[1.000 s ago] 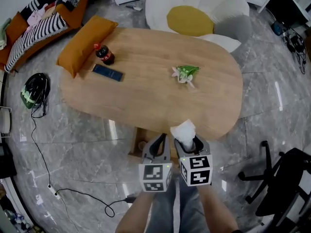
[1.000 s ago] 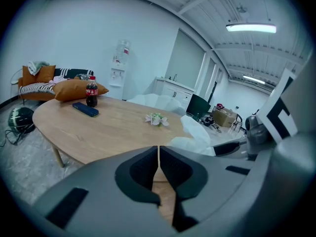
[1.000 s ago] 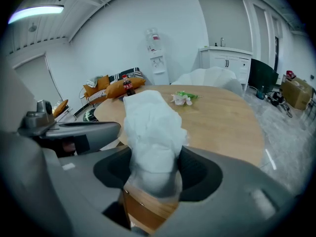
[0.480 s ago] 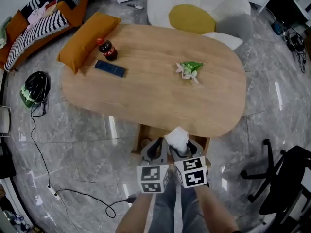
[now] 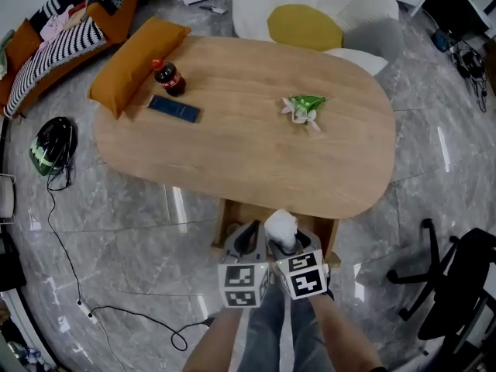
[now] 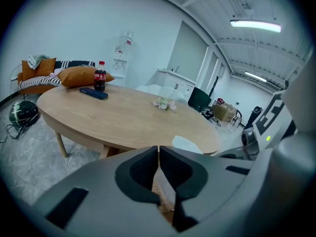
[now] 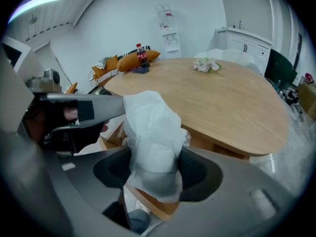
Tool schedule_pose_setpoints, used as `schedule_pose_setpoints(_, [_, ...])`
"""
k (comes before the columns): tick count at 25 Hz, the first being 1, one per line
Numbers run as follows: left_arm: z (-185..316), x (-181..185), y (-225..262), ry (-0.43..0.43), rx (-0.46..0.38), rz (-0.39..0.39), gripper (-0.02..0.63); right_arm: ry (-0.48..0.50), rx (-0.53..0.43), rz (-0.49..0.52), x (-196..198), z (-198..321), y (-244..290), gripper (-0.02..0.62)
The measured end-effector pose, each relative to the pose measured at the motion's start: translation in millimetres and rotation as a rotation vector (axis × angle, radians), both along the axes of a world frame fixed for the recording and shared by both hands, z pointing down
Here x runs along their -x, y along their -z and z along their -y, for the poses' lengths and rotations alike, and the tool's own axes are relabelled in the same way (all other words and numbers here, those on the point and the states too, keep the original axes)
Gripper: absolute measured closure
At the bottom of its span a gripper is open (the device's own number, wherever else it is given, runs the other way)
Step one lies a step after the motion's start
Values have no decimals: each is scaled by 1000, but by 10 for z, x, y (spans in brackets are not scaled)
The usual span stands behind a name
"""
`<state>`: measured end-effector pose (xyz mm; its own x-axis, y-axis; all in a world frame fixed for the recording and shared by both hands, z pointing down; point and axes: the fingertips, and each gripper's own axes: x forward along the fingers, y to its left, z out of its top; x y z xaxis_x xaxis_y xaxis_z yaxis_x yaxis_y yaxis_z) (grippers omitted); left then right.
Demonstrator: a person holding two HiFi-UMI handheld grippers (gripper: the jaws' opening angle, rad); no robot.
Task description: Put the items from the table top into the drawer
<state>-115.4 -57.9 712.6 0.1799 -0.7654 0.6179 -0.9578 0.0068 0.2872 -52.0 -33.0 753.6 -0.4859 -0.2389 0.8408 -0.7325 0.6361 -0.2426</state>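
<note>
My right gripper is shut on a white crumpled tissue pack, which sticks up out of the jaws. It hangs over the open wooden drawer under the table's near edge. My left gripper is right beside it, shut with nothing between its pads. On the oval wooden table lie a cola bottle, a dark blue flat case and a green-and-white flower sprig.
An orange cushion leans on the table's far left edge. A white and yellow flower-shaped seat stands behind the table. A helmet and a cable lie on the floor at left; a black office chair is at right.
Both grippers have sunk from the table's near edge down over the open drawer, the right one carrying the white tissue pack. The items on the table have not moved.
</note>
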Motion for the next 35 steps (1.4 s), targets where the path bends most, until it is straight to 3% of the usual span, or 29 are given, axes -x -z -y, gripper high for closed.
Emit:
schedule_pose_setpoints(4, [60, 1, -16, 17, -20, -7, 589, -26, 21, -16, -38, 17, -128, 336])
schedule_pose_setpoints(10, [115, -65, -146, -33, 3, -12, 589, -87, 49, -39, -168, 105, -356, 334])
schedule_pose_setpoints(35, [476, -438, -293, -111, 2, -26, 589, -279, -2, -132, -782, 569, -709, 328])
